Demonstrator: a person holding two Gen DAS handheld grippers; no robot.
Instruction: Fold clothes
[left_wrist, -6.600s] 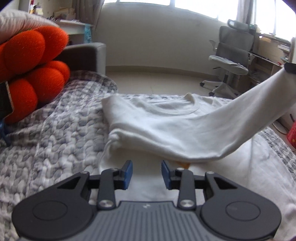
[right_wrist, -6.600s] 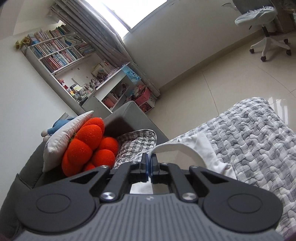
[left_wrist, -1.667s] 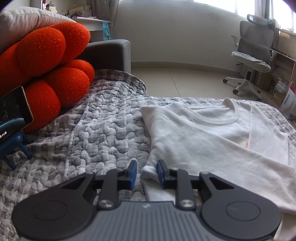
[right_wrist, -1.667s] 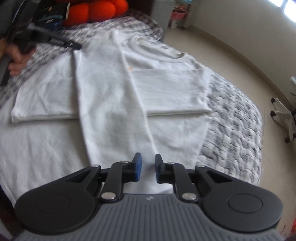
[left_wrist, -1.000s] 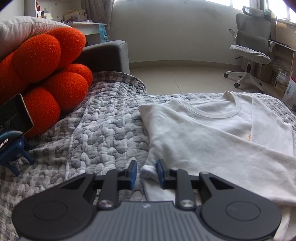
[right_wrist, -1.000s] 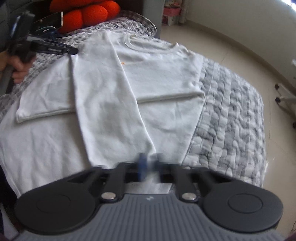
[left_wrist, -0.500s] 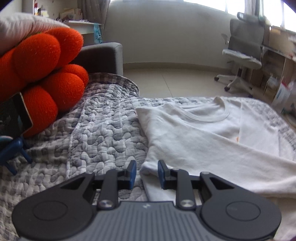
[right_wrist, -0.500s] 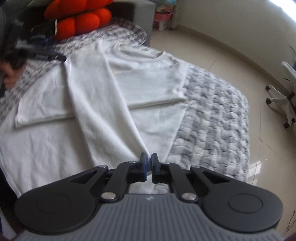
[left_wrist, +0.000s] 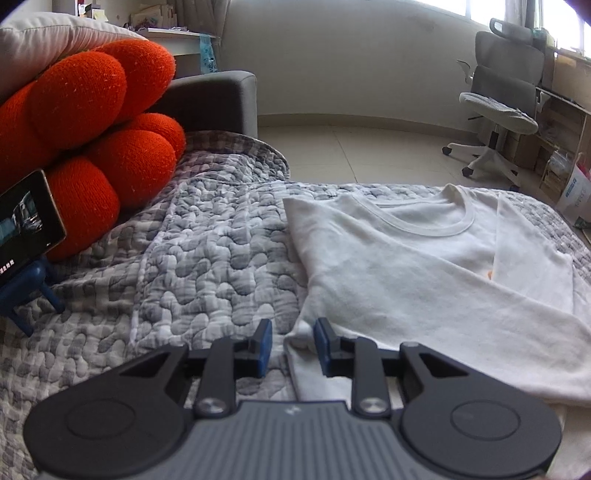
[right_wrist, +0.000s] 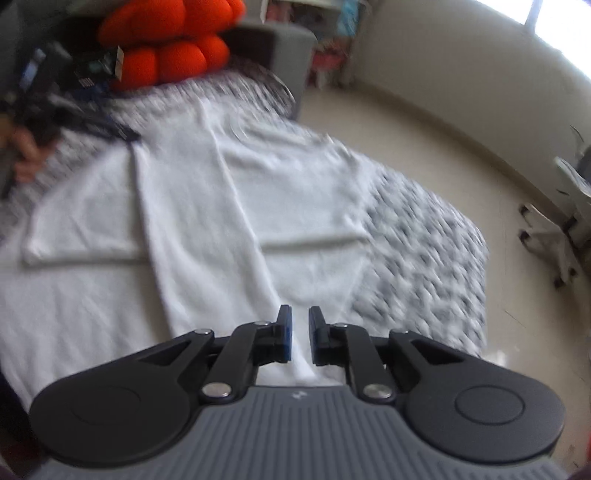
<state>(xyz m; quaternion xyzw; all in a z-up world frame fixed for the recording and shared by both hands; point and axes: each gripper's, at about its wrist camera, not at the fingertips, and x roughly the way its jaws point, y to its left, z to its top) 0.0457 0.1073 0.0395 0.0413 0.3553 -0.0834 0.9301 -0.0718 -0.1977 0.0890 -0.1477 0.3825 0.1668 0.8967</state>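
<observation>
1. White long-sleeve shirt (left_wrist: 406, 266) lies flat on grey quilt (left_wrist: 207, 258), collar end nearest the orange cushion (left_wrist: 96, 122); both sleeves lie folded across the body.
2. Left gripper (left_wrist: 291, 345) jaws apart around a shirt edge fold, not clamped.
3. Right gripper (right_wrist: 298, 334) narrowly parted at the hem end, holding nothing.
4. Judgement: mid-fold; next likely needs both pinching cloth.

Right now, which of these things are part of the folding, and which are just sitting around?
Part of the job:
shirt
left gripper, open at the shirt's edge
right gripper, open over the shirt

Just lying about:
orange cushion
phone on a blue stand
office chair
quilt under the shirt
</observation>
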